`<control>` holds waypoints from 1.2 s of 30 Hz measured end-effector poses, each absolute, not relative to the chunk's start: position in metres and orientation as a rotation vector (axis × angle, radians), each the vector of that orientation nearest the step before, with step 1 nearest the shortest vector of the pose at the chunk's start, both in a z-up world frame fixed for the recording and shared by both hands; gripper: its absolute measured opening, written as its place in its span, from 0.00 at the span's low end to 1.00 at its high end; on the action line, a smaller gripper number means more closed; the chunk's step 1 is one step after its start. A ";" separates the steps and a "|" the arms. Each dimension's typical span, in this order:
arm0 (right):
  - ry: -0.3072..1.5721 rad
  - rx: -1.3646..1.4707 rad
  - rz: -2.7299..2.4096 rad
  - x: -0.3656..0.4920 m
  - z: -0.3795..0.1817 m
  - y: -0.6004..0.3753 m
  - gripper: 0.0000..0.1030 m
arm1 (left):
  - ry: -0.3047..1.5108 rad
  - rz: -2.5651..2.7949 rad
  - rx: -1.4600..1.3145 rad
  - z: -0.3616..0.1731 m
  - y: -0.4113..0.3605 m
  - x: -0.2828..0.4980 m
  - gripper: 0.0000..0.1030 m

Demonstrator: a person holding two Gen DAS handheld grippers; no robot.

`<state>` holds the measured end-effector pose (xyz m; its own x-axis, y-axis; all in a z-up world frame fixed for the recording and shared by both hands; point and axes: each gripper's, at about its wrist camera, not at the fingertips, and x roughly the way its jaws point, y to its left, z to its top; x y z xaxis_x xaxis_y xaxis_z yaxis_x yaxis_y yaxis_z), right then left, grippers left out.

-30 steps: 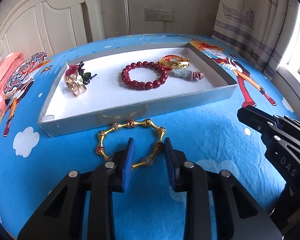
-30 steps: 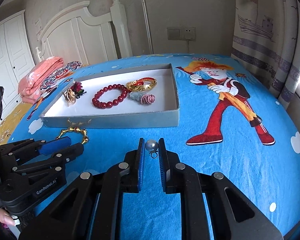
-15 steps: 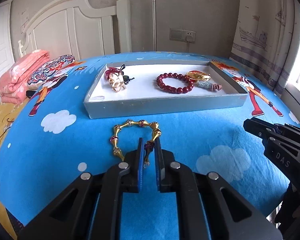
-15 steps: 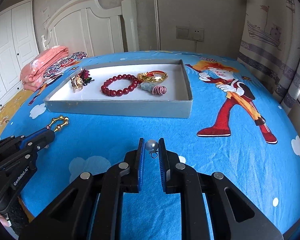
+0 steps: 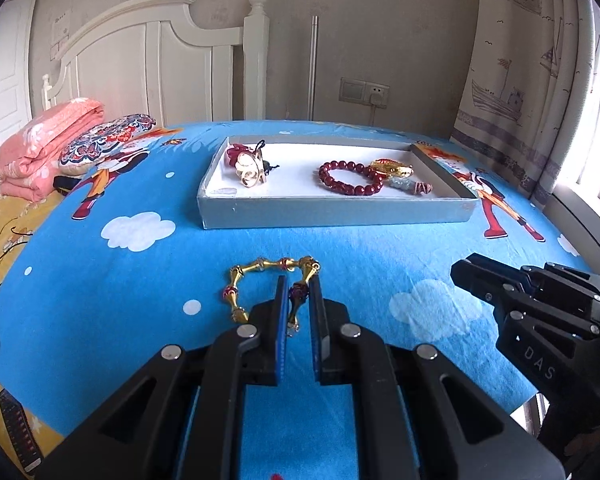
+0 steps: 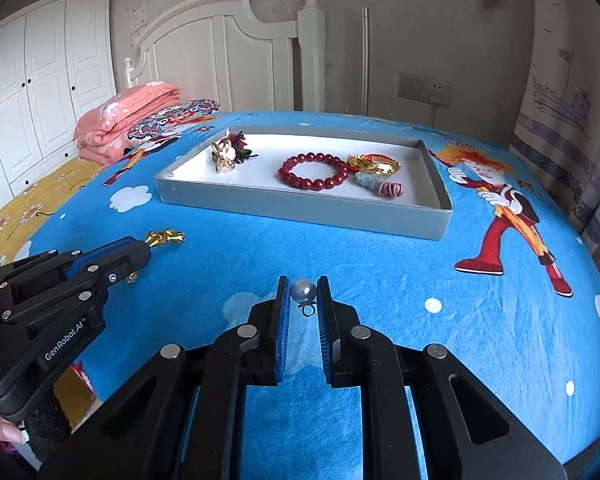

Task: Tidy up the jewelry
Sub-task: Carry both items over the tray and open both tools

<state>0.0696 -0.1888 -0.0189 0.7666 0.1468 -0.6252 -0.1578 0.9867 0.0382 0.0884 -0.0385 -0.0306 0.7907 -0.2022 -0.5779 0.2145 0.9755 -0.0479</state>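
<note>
My left gripper (image 5: 299,285) is shut on a gold link bracelet with red beads (image 5: 268,266), whose loop sticks out ahead and left of the pads, low over the blue bedsheet. Between the pads of my shut right gripper (image 6: 304,285) sits a small pearl pendant (image 6: 303,291). The grey tray (image 5: 336,212) lies further back on the bed. It holds a red bead bracelet (image 5: 350,178), a gold bangle (image 5: 392,168), a gold flower brooch (image 5: 248,164) and a grey-pink charm (image 5: 410,185). The right wrist view shows the left gripper (image 6: 144,252) low at the left, with the gold bracelet (image 6: 166,236) poking out.
A folded pink blanket (image 5: 48,144) and a patterned pillow (image 5: 108,140) lie at the bed's far left, before a white headboard (image 5: 160,68). A curtain (image 5: 540,100) hangs on the right. A remote control (image 5: 18,428) lies low at the left. A white wardrobe (image 6: 40,92) stands beyond.
The left jaws have shut on the gold bracelet, which lay loose between them a second ago. Both grippers have drawn back from the tray. The right one still holds the pearl pendant.
</note>
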 end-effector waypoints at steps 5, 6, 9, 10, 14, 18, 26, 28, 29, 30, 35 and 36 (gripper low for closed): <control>0.630 -0.034 0.182 0.060 -0.005 -0.181 0.14 | 0.569 -0.218 0.010 -0.012 -0.037 0.080 0.09; 0.623 -0.037 0.185 0.059 -0.003 -0.179 0.14 | 0.564 -0.217 0.009 -0.008 -0.037 0.079 0.09; 0.606 -0.041 0.195 0.055 0.002 -0.175 0.14 | 0.553 -0.209 -0.001 -0.003 -0.035 0.075 0.09; 0.603 -0.042 0.199 0.053 0.003 -0.174 0.14 | 0.554 -0.208 -0.004 -0.001 -0.034 0.075 0.09; 0.596 -0.049 0.206 0.051 0.006 -0.171 0.14 | 0.549 -0.210 -0.009 0.001 -0.033 0.072 0.09; 0.591 -0.043 0.209 0.051 0.008 -0.170 0.14 | 0.547 -0.207 -0.006 0.003 -0.034 0.073 0.09; 0.577 -0.035 0.197 0.056 0.013 -0.172 0.14 | 0.540 -0.192 -0.014 0.013 -0.034 0.078 0.09; 0.568 -0.034 0.194 0.057 0.016 -0.173 0.14 | 0.531 -0.190 -0.011 0.016 -0.035 0.078 0.09; 0.564 -0.035 0.194 0.058 0.017 -0.173 0.14 | 0.527 -0.191 -0.009 0.018 -0.036 0.078 0.09; 0.560 -0.038 0.192 0.059 0.019 -0.173 0.14 | 0.524 -0.193 -0.007 0.020 -0.037 0.078 0.09; 0.546 -0.041 0.179 0.072 0.026 -0.176 0.14 | 0.497 -0.198 0.002 0.031 -0.042 0.085 0.09; 0.544 -0.036 0.175 0.075 0.028 -0.178 0.14 | 0.492 -0.199 0.005 0.034 -0.043 0.087 0.09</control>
